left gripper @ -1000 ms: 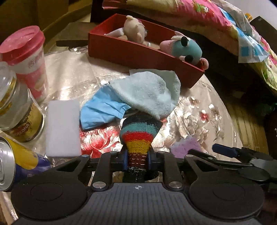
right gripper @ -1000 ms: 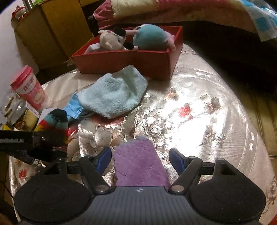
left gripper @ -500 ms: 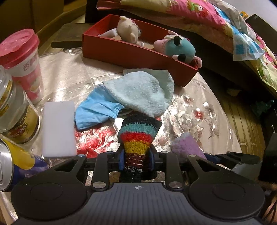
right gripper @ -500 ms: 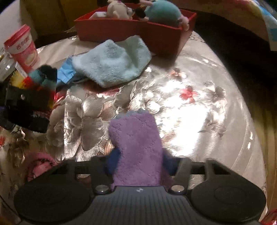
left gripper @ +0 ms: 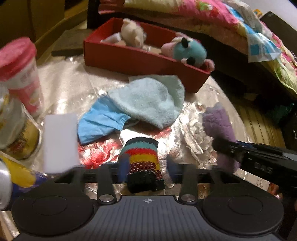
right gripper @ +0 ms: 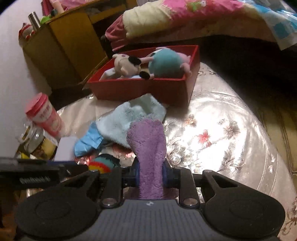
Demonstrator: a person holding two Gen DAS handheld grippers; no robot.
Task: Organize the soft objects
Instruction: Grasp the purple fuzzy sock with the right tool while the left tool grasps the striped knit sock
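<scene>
A striped knit sock (left gripper: 142, 159) lies on the shiny flowered table between the jaws of my left gripper (left gripper: 148, 166). Those jaws are opening and their pads stand off the sock. My right gripper (right gripper: 150, 173) is shut on a purple fluffy cloth (right gripper: 148, 144), which sticks up from the jaws above the table. The same cloth (left gripper: 218, 124) shows at the right of the left wrist view. A red box (left gripper: 130, 59) at the back holds a beige plush (left gripper: 132, 35) and a teal plush (left gripper: 187, 52). In front of it lie a light blue towel (left gripper: 148, 100) and a blue face mask (left gripper: 98, 126).
A white sponge block (left gripper: 60, 142), a pink-lidded cup (left gripper: 20, 74), a glass jar (left gripper: 13, 126) and a can (left gripper: 11, 178) crowd the table's left side. A quilted bed (left gripper: 204, 14) lies behind the box. A wooden cabinet (right gripper: 61, 42) stands at the back left.
My left jaws have spread apart and let go of the striped sock. My right jaws have closed on the purple cloth and raised it off the table.
</scene>
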